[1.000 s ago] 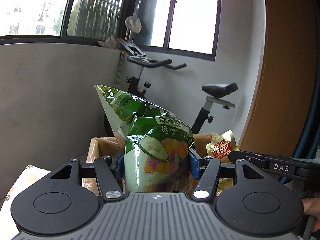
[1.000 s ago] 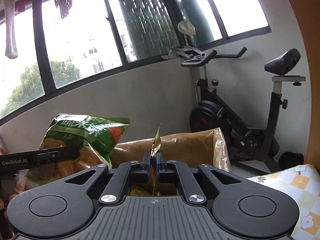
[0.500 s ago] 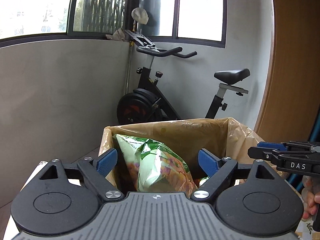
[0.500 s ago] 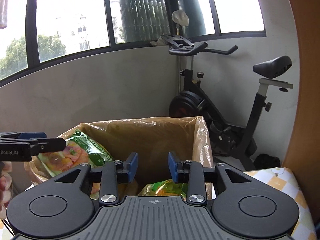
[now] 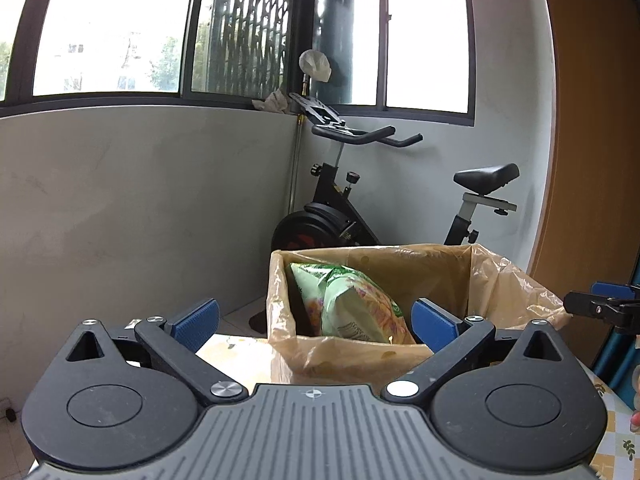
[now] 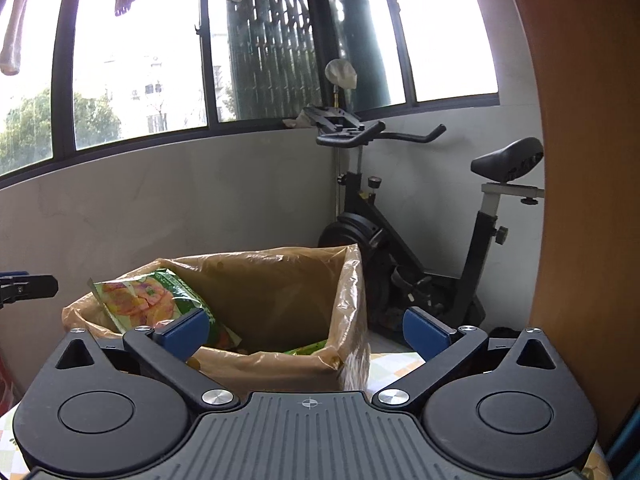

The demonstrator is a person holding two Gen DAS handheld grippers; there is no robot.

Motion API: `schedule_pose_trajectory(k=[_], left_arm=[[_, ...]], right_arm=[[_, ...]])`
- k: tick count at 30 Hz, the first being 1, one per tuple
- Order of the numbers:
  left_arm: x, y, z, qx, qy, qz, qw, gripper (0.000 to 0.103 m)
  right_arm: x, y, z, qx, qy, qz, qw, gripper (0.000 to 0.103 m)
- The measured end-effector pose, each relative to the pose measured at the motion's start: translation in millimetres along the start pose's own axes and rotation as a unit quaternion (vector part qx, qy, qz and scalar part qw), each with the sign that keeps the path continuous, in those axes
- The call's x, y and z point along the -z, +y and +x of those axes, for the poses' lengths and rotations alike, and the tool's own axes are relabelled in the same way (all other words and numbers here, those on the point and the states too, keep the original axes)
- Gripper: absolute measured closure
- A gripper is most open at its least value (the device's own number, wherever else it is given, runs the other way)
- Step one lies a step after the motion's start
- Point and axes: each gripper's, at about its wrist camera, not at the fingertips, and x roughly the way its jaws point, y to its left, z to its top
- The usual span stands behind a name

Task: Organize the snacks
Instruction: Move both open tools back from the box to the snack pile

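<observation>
Left wrist view: left hand-held gripper (image 5: 315, 319), jaws just opened wide, nothing between them; green snack bag (image 5: 352, 308) ahead, leaning long-axis tilted inside lined box (image 5: 500, 276). Right hand-held gripper (image 6: 306, 330), likewise just opened and empty, faces the same box from alongside. Patterned table (image 5: 236, 350); exercise bike (image 5: 360, 208) by grey wall.

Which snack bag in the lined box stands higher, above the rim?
The large green chip bag at the box's left side rises above the rim. The other packet lies low, barely visible.
</observation>
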Motion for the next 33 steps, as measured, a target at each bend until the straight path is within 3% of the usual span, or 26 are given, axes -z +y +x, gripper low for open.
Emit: schedule_pose_trajectory(k=[7,14,21,26,33], left_arm=[[27,4,-13,-0.018,0.011,-0.015,0.9997,0.0],[63,3,-14,-0.02,0.052,-0.05,0.9972,0.0],[92,4,-9,-0.003,0.102,-0.067,0.9925,0.0],[104,2,-5,-0.009,0.129,-0.072,0.989,0.0],[138,-6,4,-0.001,0.194,-0.096,0.9764,0.0]], right_arm=[[25,-11,-20,-0.003,-0.004,0.012,1.0,0.0],[63,-25,-31,0.012,0.016,0.025,1.0,0.0],[110,-24,-17,0.002,0.085,-0.005,0.996,0.0],[144,-9,11,-0.005,0.158,-0.061,0.986,0.0],[163,7,51,-0.017,0.192,-0.104,0.976,0.0]])
